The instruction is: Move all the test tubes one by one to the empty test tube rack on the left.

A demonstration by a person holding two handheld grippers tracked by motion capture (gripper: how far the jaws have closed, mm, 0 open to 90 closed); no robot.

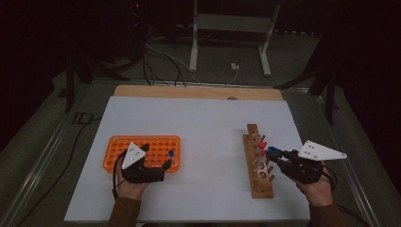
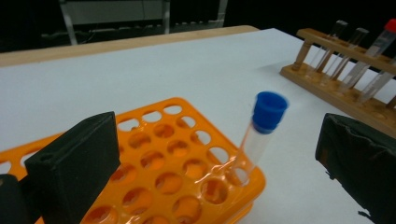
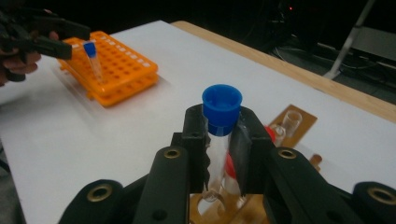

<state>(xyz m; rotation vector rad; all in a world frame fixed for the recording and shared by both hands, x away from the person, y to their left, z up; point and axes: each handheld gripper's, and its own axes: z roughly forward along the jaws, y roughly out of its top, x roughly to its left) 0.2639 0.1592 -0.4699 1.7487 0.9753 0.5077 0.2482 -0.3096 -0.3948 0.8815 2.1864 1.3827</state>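
Right gripper (image 3: 223, 140): jaws clamped on a blue-capped tube (image 3: 220, 122), gripping the clear body just under the cap. The tube stands upright between the black pads, cap clear above the jaw tips. In the high view the right gripper (image 1: 279, 153) holds this tube (image 1: 272, 151) just beside the wooden rack (image 1: 257, 184), above its near-middle holes, on the rack's right flank.

Left gripper (image 2: 215, 154): jaws apart, nothing pressed between them. A second blue-capped tube (image 2: 261, 130) sits between the two pads, touching neither, leaning slightly, its foot in a corner hole of the orange rack (image 2: 177, 168). High view: left gripper (image 1: 156, 158) rests at the near edge of the orange rack (image 1: 118, 142), which lies well apart from the wooden rack.

Writing: no label or lettering legible on tubes, racks or grippers.

Materials and shapes: tubes clear, cylindrical, with round ribless blue caps; red-capped tubes (image 1: 261, 144) and uncapped clear ones stand in the wooden rack. Wooden rack long, narrow, two tiers on dowel posts. Orange rack glossy plastic, rectangular, grid of round holes. Pads matte black, blocky. White table top (image 1: 203, 118), smooth, with a wood strip along the far edge.
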